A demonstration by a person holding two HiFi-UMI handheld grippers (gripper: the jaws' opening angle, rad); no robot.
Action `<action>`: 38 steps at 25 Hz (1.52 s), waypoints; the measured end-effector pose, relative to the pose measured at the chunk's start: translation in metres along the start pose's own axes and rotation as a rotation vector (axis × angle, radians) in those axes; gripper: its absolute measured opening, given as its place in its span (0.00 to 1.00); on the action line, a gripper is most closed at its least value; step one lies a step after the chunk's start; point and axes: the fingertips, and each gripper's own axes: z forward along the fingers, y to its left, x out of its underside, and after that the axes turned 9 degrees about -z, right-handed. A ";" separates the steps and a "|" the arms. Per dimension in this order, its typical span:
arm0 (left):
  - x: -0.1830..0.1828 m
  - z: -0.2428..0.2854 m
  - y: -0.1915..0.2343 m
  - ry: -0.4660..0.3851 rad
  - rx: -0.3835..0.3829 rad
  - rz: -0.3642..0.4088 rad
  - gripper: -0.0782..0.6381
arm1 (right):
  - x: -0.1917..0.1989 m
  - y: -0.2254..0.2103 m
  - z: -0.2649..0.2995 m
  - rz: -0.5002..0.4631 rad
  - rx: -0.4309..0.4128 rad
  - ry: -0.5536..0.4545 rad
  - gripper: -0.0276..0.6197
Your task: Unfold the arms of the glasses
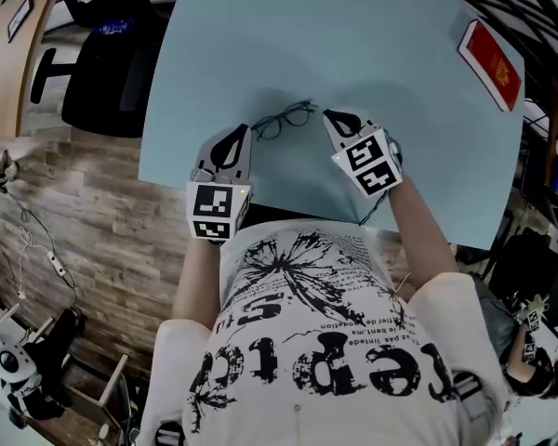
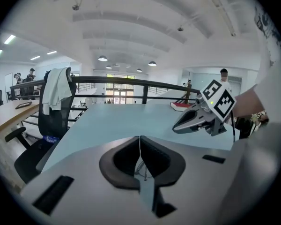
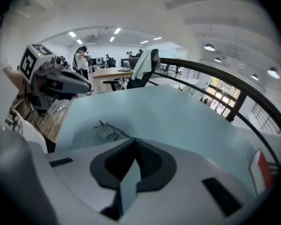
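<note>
Thin dark-framed glasses (image 1: 284, 119) lie on the light blue table (image 1: 353, 35), close to its near edge. My left gripper (image 1: 245, 133) is at their left end, jaws shut, and the left gripper view shows a thin wire of the glasses (image 2: 141, 167) caught between the pads. My right gripper (image 1: 329, 116) is at their right end, also shut. In the right gripper view an arm of the glasses (image 3: 107, 131) runs from the lenses straight into the shut jaw tips (image 3: 133, 140). Each gripper shows in the other's view: the right gripper (image 2: 196, 120) and the left gripper (image 3: 68, 83).
A red book (image 1: 491, 63) lies at the table's far right corner. A black office chair (image 1: 102, 72) with a pale garment over it stands off the table's left side. The table's near edge runs just under both grippers, against the person's white printed shirt (image 1: 307, 342).
</note>
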 end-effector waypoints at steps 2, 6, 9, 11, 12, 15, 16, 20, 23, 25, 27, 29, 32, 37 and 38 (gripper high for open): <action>0.002 0.006 0.007 0.016 0.002 -0.012 0.14 | 0.003 -0.001 0.012 -0.074 -0.021 0.055 0.06; 0.003 0.018 0.017 0.045 0.019 -0.024 0.14 | 0.006 -0.004 0.035 -0.167 -0.061 0.135 0.06; 0.006 0.026 0.023 0.080 0.038 -0.014 0.14 | 0.010 -0.006 0.048 -0.214 -0.105 0.188 0.15; 0.008 0.027 0.026 0.097 0.052 -0.014 0.14 | 0.010 -0.008 0.052 -0.247 -0.123 0.211 0.15; 0.008 0.028 0.029 0.101 0.057 -0.014 0.14 | 0.009 -0.010 0.055 -0.277 -0.135 0.224 0.16; 0.009 0.035 0.038 0.114 0.074 -0.010 0.14 | 0.011 -0.011 0.065 -0.398 -0.210 0.286 0.20; 0.010 0.036 0.039 0.121 0.081 -0.009 0.14 | 0.013 -0.009 0.067 -0.426 -0.245 0.307 0.20; 0.014 0.042 0.040 0.141 0.106 -0.005 0.14 | 0.021 0.001 0.071 -0.468 -0.352 0.350 0.21; 0.015 0.044 0.043 0.153 0.121 -0.006 0.14 | 0.024 0.007 0.074 -0.500 -0.398 0.374 0.20; 0.016 0.045 0.043 0.162 0.130 -0.003 0.14 | 0.025 0.009 0.075 -0.519 -0.420 0.386 0.20; 0.017 0.045 0.044 0.170 0.136 -0.003 0.14 | 0.024 0.012 0.077 -0.533 -0.430 0.390 0.20; 0.019 0.044 0.046 0.176 0.137 -0.007 0.14 | 0.023 0.015 0.078 -0.552 -0.446 0.398 0.20; 0.023 0.045 0.048 0.183 0.137 -0.009 0.14 | 0.023 0.020 0.076 -0.561 -0.475 0.413 0.20; 0.024 0.046 0.057 0.185 0.138 -0.028 0.14 | 0.008 0.007 0.077 -0.504 -0.450 0.395 0.18; 0.024 0.046 0.059 0.186 0.137 -0.031 0.14 | 0.010 0.007 0.078 -0.519 -0.458 0.408 0.18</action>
